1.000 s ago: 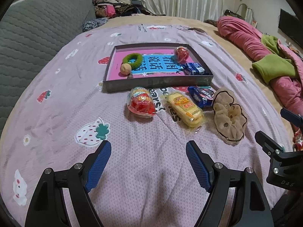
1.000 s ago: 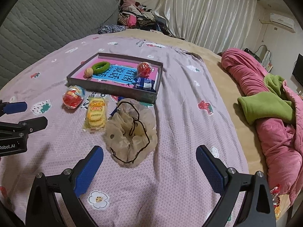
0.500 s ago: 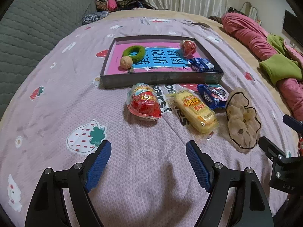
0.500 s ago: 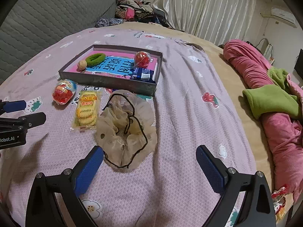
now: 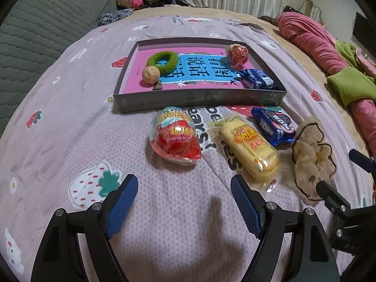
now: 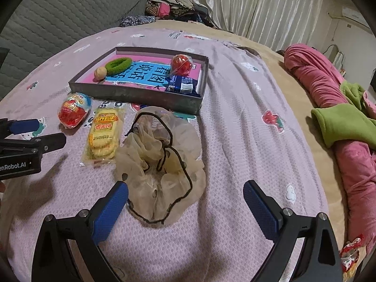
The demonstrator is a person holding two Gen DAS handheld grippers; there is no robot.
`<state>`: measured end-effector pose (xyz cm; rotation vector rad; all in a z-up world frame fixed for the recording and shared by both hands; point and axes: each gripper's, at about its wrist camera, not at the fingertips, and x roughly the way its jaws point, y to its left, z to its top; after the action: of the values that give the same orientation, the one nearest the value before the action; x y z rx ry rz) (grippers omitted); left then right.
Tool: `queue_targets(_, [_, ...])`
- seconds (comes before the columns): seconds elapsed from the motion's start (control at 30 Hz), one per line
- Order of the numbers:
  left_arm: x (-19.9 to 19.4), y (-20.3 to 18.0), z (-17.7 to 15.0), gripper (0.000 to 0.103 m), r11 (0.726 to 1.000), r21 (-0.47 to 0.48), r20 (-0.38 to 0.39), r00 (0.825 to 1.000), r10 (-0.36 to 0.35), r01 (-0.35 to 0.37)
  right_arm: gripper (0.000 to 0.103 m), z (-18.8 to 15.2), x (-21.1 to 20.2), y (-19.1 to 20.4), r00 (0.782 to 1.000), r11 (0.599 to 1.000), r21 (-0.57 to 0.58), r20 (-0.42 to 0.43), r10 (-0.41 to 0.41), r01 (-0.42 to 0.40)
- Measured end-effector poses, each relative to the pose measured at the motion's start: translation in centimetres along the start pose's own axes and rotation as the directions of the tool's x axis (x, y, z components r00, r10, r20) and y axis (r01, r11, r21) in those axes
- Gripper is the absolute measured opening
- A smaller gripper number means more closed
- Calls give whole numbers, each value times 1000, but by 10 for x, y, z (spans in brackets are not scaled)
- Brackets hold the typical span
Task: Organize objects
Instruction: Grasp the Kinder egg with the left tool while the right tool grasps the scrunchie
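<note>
**Snacks and a scrunchie lined up before the tray on the bed**

A shallow grey tray [image 5: 202, 97] sits at upper centre of the left wrist view, on a lilac bedspread [image 5: 58, 117] with strawberry prints. Inside it lie a green hair tie [image 5: 163, 61], a walnut [image 5: 151, 75] touching it, a red wrapped ball [image 5: 237, 55] and a blue biscuit packet [image 5: 255, 78] at the right end.

Just below the tray, in a row from left to right, lie a red toy-egg packet [image 5: 175, 138], a yellow wafer packet [image 5: 252, 150], a blue cookie packet [image 5: 272, 125] and a beige scrunchie [image 5: 310, 162].

The left gripper [image 5: 184, 198] hangs at lower centre with its fingers spread and nothing between them. The right gripper [image 6: 185, 202] is likewise spread and empty, its left finger beside the scrunchie's near edge. A pink quilt [image 6: 329, 89] lies at right.
</note>
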<state>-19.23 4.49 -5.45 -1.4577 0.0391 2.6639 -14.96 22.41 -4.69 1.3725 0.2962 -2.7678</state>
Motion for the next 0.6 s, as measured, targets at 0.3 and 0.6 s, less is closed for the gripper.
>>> queue_targets(0.3, [21,10,17,82,1000,-25,0,1000,1,-1,99,8,23,4,999,1000,-3,-29,15,-16])
queue_targets(0.6, [43,14,32,82,999,-30,-4,1000,25,-25,99,12,41,5,998,999,12,-42,39,-39])
